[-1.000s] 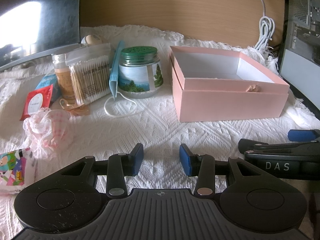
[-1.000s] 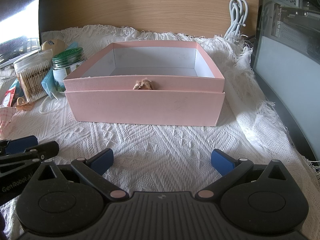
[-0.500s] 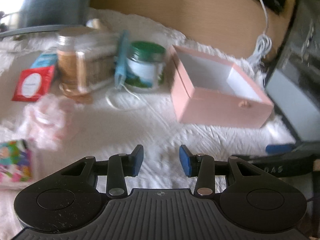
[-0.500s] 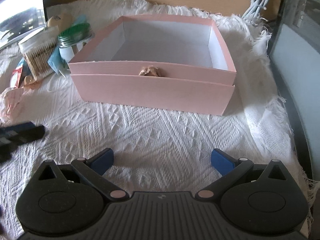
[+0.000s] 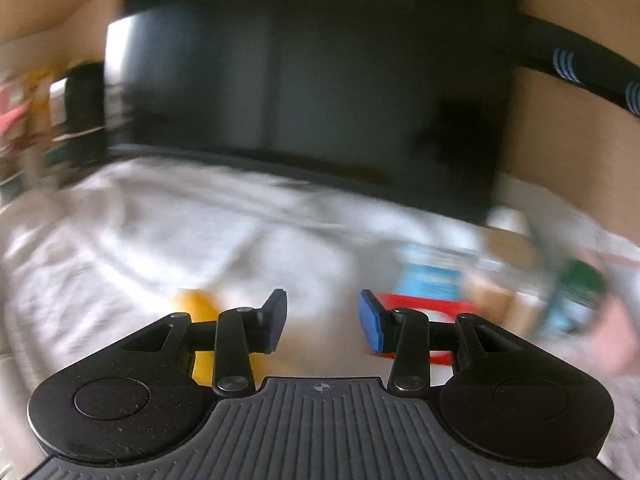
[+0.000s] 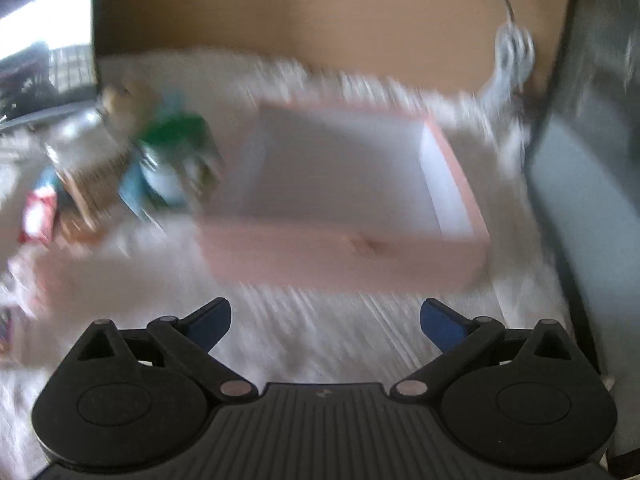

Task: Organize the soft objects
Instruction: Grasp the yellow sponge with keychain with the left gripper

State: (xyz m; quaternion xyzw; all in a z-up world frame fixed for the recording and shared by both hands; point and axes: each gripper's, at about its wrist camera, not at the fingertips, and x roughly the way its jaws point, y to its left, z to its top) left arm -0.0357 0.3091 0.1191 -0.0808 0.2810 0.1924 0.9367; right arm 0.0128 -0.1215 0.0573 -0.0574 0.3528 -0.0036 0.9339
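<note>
Both views are motion-blurred. My left gripper [image 5: 322,326] is open and empty above the white cloth [image 5: 224,232]. A yellow object [image 5: 200,320] lies just behind its left finger, and a red packet [image 5: 424,304] behind its right finger. My right gripper [image 6: 325,322] is wide open and empty in front of the open pink box [image 6: 344,256], whose white inside [image 6: 340,176] shows nothing in it. A green-lidded jar [image 6: 172,148] and a cotton swab tub [image 6: 92,176] stand left of the box.
A large dark monitor [image 5: 304,80] stands at the back in the left wrist view. A blue packet [image 5: 428,276] and the green-lidded jar [image 5: 576,292] sit at the right there. A dark screen [image 6: 592,160] borders the right side, with a white cable [image 6: 514,48] on the wooden wall.
My left gripper has swung sharply left, away from the pink box, now facing the monitor and a yellow object. My right gripper has risen and turned slightly. Both stay open.
</note>
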